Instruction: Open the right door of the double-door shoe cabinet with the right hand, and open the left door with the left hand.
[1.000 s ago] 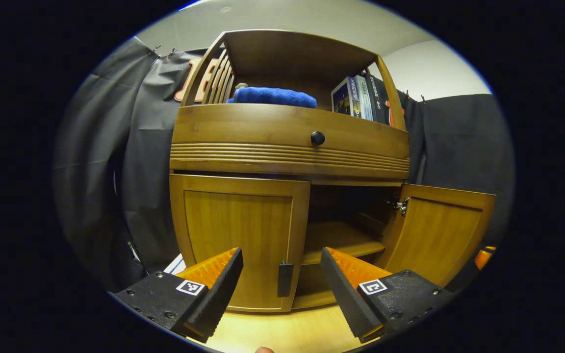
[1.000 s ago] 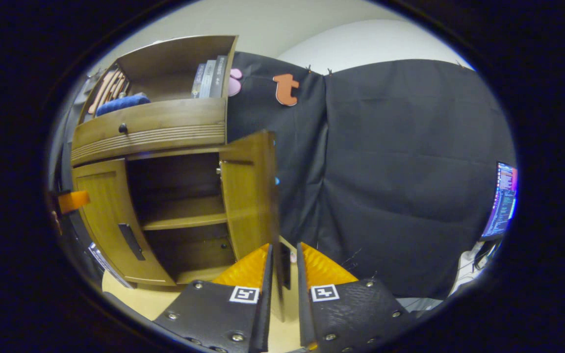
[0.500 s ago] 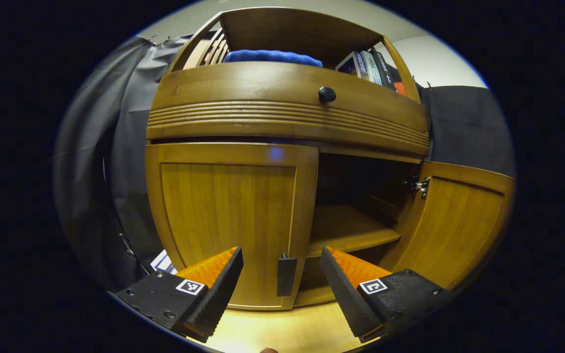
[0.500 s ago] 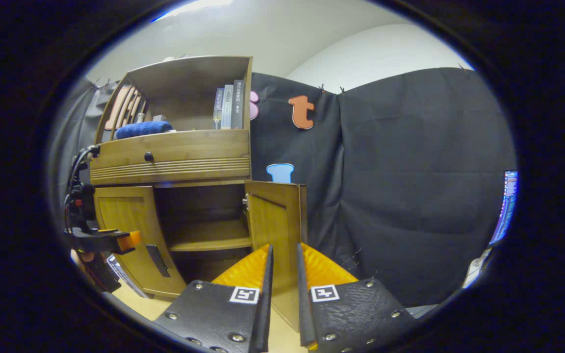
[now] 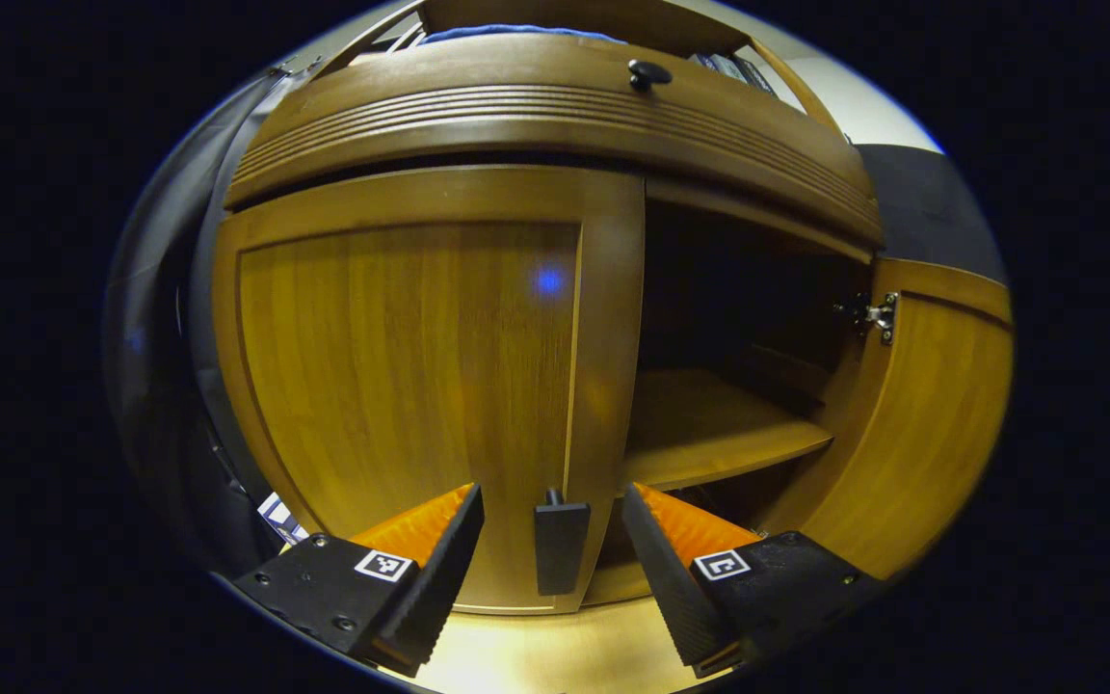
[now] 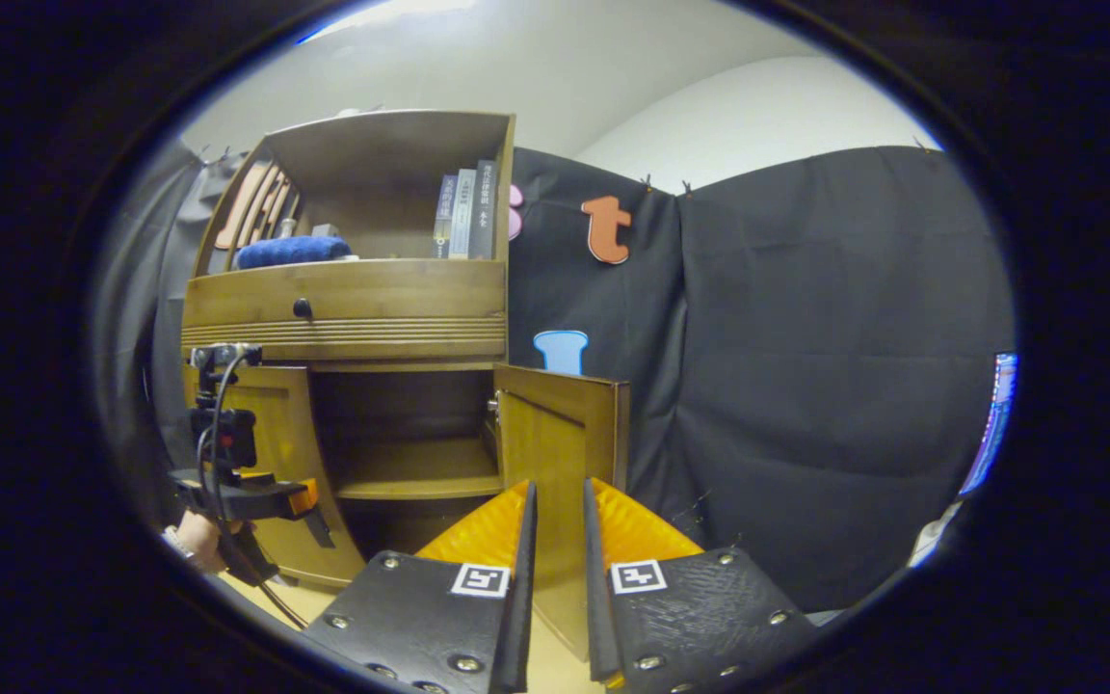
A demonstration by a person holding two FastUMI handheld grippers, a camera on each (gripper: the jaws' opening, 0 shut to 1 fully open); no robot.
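The brown wooden shoe cabinet (image 6: 343, 318) has two doors at the bottom. The left door (image 5: 410, 376) is shut flat against the cabinet. Its small black handle (image 5: 561, 547) sits low on the door's right edge. The left hand-held gripper (image 5: 553, 554) is spread wide, with the handle in the gap between its orange and black fingers (image 5: 435, 564). The fingers do not touch the handle.

The right door (image 6: 560, 472) is swung open, and a wooden shelf (image 5: 709, 434) shows inside. The right hand-held gripper (image 6: 560, 569) points at the open door, its fingers nearly together with a thin gap. I cannot tell if they press on the door's edge.

Up top lie a blue folded towel (image 6: 290, 251) and some books (image 6: 468, 207).
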